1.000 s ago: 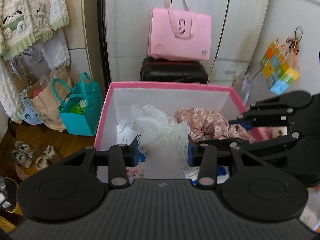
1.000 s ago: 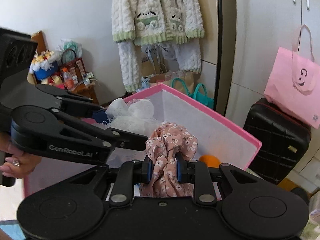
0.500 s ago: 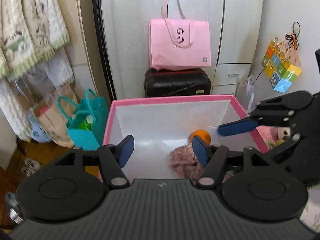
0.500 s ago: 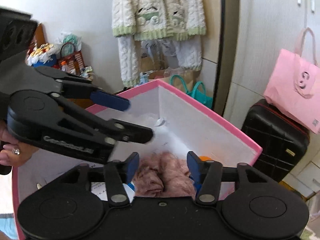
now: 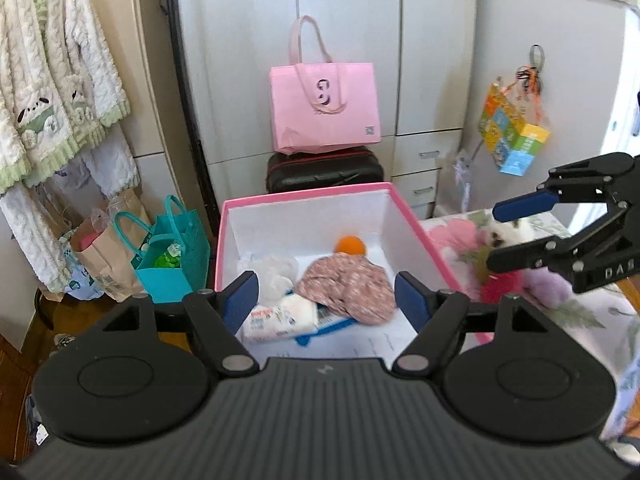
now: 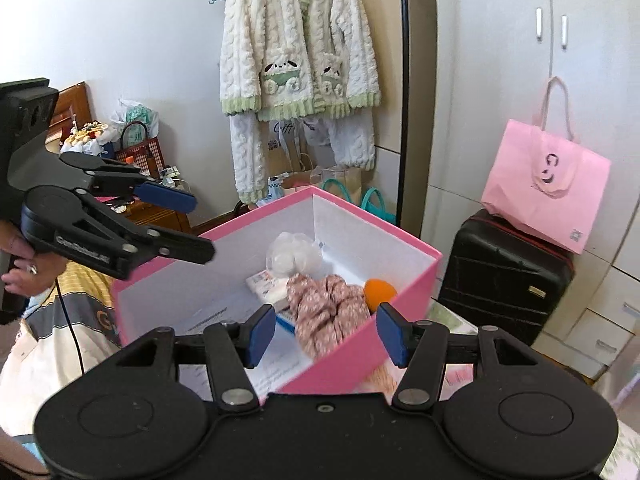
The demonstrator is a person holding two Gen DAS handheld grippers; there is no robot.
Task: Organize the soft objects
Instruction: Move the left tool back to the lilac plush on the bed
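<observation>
1. Left wrist view: the left gripper [image 5: 326, 302] sits at 6 o'clock with its blue-padded jaws spread apart and nothing between them; they have just been opening.
2. Beyond it, at the centre of the view, stands an open pink storage box [image 5: 304, 196] with white inner walls.
3. Inside the box lies a pink floral fabric bundle [image 5: 348, 286], crumpled on the floor of the box near its middle.
4. At 10 o'clock of that bundle is a white lace bundle [image 5: 272, 270], and at 12 o'clock of it, against the back wall, an orange ball [image 5: 350, 245].
5. A white printed packet [image 5: 280, 316] lies at 7 o'clock of the floral bundle, touching it.
6. At 3 o'clock of this view the right gripper [image 5: 508, 236] hangs beside the box, jaws apart and holding nothing, over blurred soft toys [image 5: 508, 280] on a floral cloth.
7. Behind the box, at 12 o'clock, a pink tote bag [image 5: 324, 108] rests on a black suitcase [image 5: 324, 170].
8. At 9 o'clock of the box a teal bag [image 5: 172, 252] stands on the floor.
9. Right wrist view: the right gripper's jaws are parted and empty above the box's near corner; a person's hand [image 6: 20, 268] at 9 o'clock holds the left gripper.
10. A cream knitted cardigan [image 6: 300, 48] hangs on the wall at 12 o'clock.
</observation>
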